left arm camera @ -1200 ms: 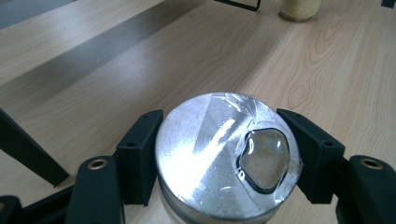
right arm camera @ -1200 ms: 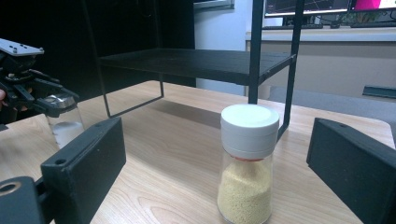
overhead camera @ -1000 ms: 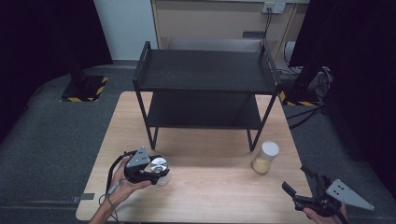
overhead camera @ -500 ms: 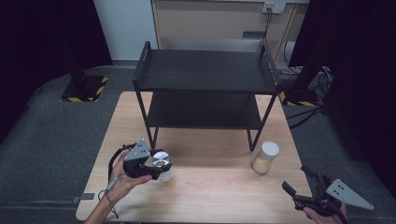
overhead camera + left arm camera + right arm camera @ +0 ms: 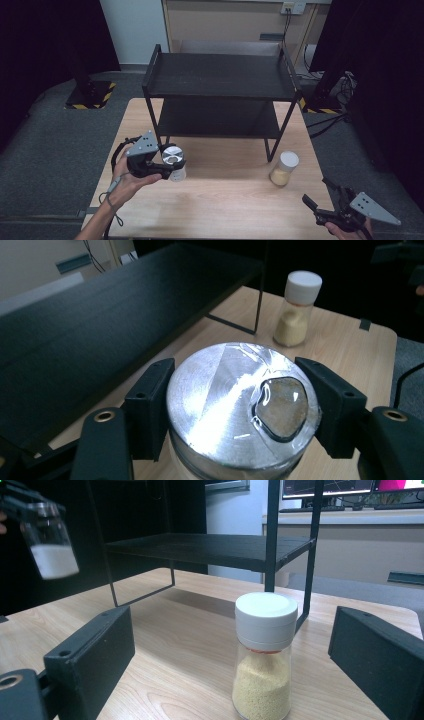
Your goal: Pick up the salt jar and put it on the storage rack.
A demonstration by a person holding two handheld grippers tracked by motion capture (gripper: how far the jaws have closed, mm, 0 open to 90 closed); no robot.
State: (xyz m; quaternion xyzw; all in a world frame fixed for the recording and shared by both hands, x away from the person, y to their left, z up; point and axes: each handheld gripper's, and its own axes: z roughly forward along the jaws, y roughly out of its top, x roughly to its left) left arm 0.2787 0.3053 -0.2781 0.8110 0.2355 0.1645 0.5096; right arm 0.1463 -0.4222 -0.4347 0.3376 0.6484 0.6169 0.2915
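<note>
In the high view, the left gripper sits in the lower left of the frame, held by a hand whose forearm comes up from the bottom edge, the grey three-cornered plate tilted on top and the cable looped beside the wrist. Its jaws are clamped on a small clear glass jar with a shiny silver lid, which hangs clear above the light wooden table. In the left gripper view the two black jaws press the lid from either side at centre frame; the jar's body is cut off by the bottom edge, so its contents cannot be made out there. In the right gripper view the same jar appears at the upper left, tilted, with white powder inside.

The right gripper lies at the lower right corner of the high view, its hand largely cut off by the frame edge. Its jaws stand wide apart and hold nothing. Between them in the right gripper view stands a clear glass jar of yellow grains with a white cap, upright on the table, clear of both pads.

A black metal two-tier shelf rack stands at the upper centre of the high view.
</note>
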